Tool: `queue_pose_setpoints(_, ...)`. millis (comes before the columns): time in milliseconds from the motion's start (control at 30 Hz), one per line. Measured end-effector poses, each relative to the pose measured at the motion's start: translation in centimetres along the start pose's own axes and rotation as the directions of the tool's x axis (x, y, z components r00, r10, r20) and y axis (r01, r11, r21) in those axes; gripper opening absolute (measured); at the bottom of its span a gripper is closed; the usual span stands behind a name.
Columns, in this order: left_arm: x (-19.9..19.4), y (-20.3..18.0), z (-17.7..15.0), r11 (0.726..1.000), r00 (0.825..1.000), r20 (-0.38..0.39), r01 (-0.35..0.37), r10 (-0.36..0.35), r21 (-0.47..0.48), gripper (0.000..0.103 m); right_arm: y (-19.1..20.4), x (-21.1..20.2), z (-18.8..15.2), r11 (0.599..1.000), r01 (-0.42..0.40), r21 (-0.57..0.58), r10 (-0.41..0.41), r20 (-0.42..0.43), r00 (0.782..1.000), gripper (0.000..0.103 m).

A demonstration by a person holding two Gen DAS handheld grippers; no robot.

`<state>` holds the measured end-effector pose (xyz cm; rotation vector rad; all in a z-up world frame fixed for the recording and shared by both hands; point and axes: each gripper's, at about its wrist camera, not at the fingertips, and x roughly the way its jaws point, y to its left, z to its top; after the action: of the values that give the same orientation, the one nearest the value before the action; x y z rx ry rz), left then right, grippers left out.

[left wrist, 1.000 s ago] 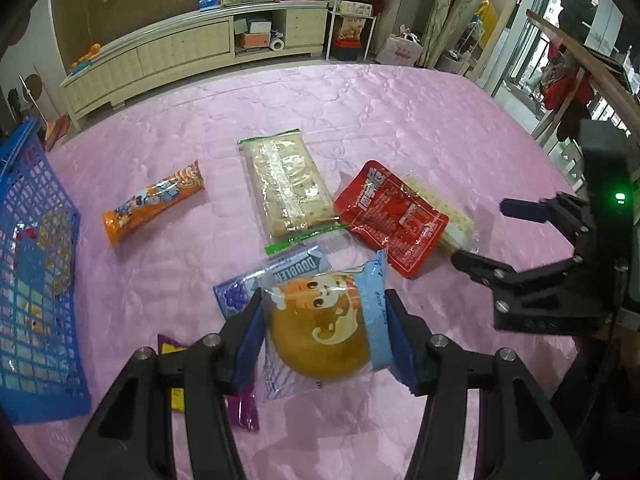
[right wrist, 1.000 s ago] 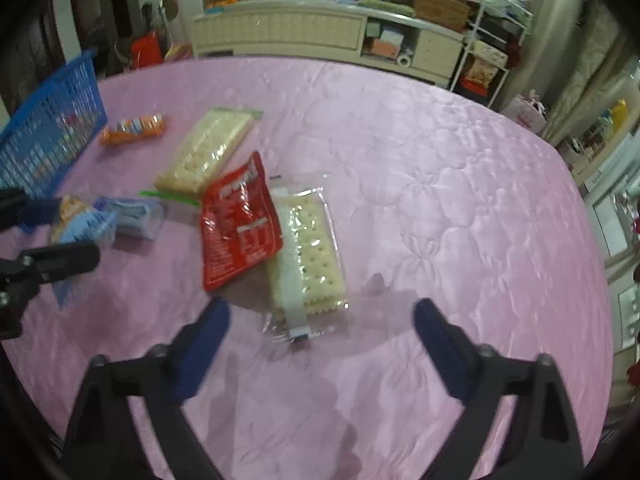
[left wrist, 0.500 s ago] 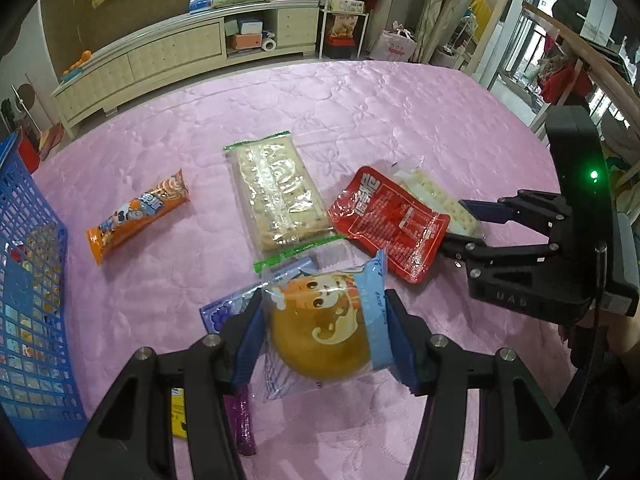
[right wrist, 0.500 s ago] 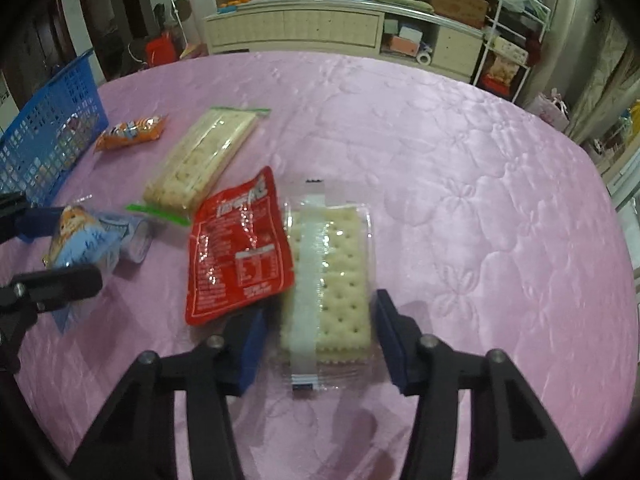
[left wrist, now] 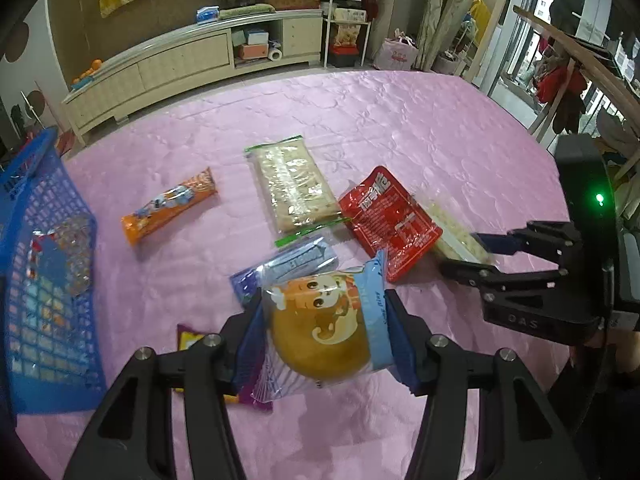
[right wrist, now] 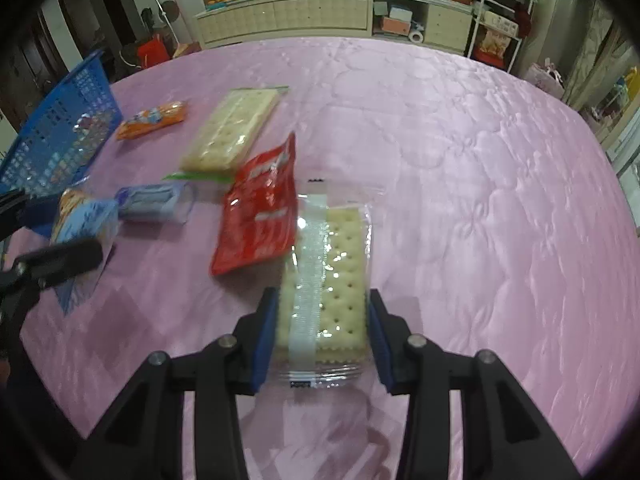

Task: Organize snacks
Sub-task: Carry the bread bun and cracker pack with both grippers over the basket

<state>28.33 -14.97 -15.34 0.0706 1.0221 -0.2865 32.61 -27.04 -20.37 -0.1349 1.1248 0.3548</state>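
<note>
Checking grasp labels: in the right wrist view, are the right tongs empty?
No: the right tongs are closed on the clear cracker pack, their blue pads pressed against both of its long sides.

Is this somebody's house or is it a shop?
Most likely somebody's house, a living room. A long cream low cabinet with drawers runs along the wall, a white wire shelf rack holds household clutter, and snack packets lie on a round table under a pink quilted cloth, not on shop shelves.
</note>
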Motion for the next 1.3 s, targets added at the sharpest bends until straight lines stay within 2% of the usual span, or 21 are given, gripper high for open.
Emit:
queue_pose_setpoints(167, -1.9, 0.2, -0.7, 1.0, 1.0, 0.028, -0.006, 0.006, -0.006, 0.054, 0.3, -2.8, -0.6, 0.999, 0.014, 0.033, -0.015, 0.025, 1.0, 0.047)
queue_pose_setpoints(267, -3.1, 0.4, -1.1, 1.0, 0.999, 0.048, -0.007, 0.007, -0.006, 0.054, 0.8, -4.9, -0.8, 0.999, -0.009, 0.042, 0.006, 0.052, 0.999, 0.047)
queue_pose_setpoints(600, -8.7, 1.4, -2.4, 1.0, 0.988, 0.151, -0.02, 0.022, -0.013, 0.054, 4.7, -10.3, 0.0, 1.0, 0.001, -0.022, 0.002, 0.132, 0.991, 0.047)
queue_pose_setpoints(933, -14.9, 5.7, -3.2, 0.996, 0.965, 0.245, -0.078, 0.088, -0.047, 0.054, 11.0, -13.6, 2.5, 0.993, -0.046, -0.109, 0.069, 0.218, 0.973, 0.047)
queue_pose_setpoints(1300, -19.0, 11.8, -4.5, 0.982, 0.944, 0.275, -0.157, 0.181, -0.109, 0.054, 18.5, -14.6, 5.9, 0.965, -0.108, -0.24, 0.168, 0.246, 0.955, 0.047)
